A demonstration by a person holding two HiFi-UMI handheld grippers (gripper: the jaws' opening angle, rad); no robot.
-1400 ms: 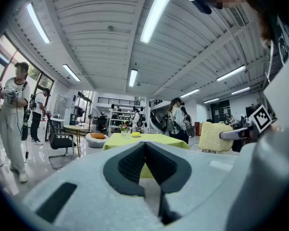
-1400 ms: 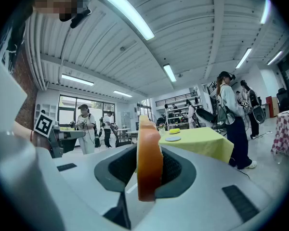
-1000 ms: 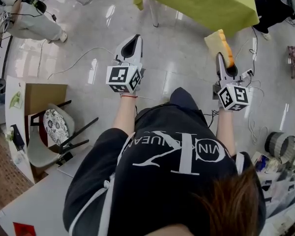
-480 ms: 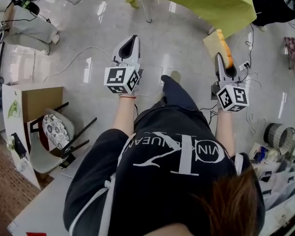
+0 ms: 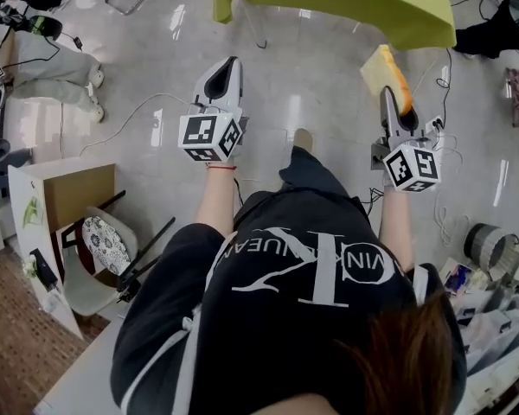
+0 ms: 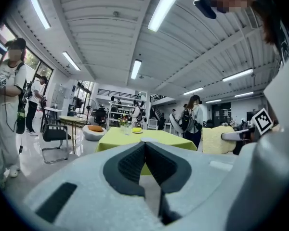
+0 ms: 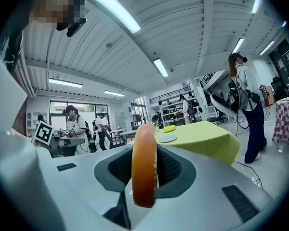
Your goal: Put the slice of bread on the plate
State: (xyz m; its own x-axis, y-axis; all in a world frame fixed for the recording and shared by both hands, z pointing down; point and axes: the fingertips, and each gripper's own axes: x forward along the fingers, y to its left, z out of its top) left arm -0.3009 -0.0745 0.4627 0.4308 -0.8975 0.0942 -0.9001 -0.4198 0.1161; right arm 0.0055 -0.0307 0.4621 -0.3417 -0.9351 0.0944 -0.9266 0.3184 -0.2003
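Observation:
A slice of bread with a brown crust stands on edge in my right gripper, which is shut on it. In the right gripper view the bread fills the gap between the dark pads. Ahead stands a table with a yellow-green cloth; a pale plate lies on it beside a yellow item. My left gripper is held level beside the right one, shut and with nothing in it; its pads meet at the tips. The left gripper view also shows the bread and the table.
A person's foot steps on the glossy floor below the grippers. Another person stands at the left, near a cardboard box and a chair. Cables run over the floor. A person stands right of the table.
Both grippers have moved forward together toward the green table, which now lies closer. The bread stays gripped in the right gripper. The foot has stepped forward.

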